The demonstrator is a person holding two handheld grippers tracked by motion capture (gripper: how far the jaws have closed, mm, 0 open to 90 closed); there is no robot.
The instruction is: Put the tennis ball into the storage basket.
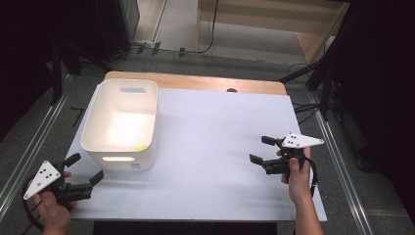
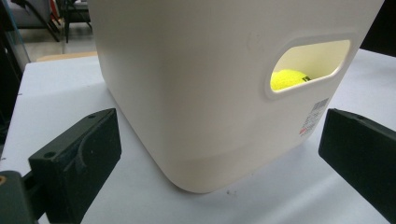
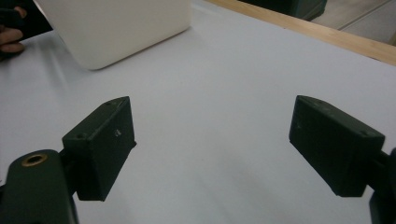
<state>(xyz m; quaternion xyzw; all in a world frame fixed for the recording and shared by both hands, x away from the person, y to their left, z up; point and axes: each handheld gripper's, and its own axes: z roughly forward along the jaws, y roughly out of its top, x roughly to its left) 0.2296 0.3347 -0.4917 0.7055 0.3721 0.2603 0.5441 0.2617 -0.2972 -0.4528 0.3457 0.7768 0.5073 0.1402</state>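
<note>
Inside the white bin (image 1: 122,122) lies a yellow tennis ball (image 2: 288,78); in the left gripper view it shows through the handle cut-out of the near wall, and in the high view a small yellow spot is seen on the bin floor close to that same wall. The bin stands upright on the left part of the white table (image 1: 215,137), near its far edge, where a wooden strip (image 1: 195,81) runs along the table. A small label is stuck on the near wall of the bin, below the cut-out.

Just in front of the bin, at the near left corner of the table, the left gripper (image 1: 85,169) is held by the left hand (image 1: 51,208). Its jaws are spread wide and point toward the bin. Nothing is between them; the bin wall is near but apart from them.

Well apart, on the right side of the table, the right hand (image 1: 297,178) holds the right gripper (image 1: 262,149). Its jaws also stand apart and are empty, with bare table surface between them. They point to the left, toward the bin, which shows far off in the right gripper view.
</note>
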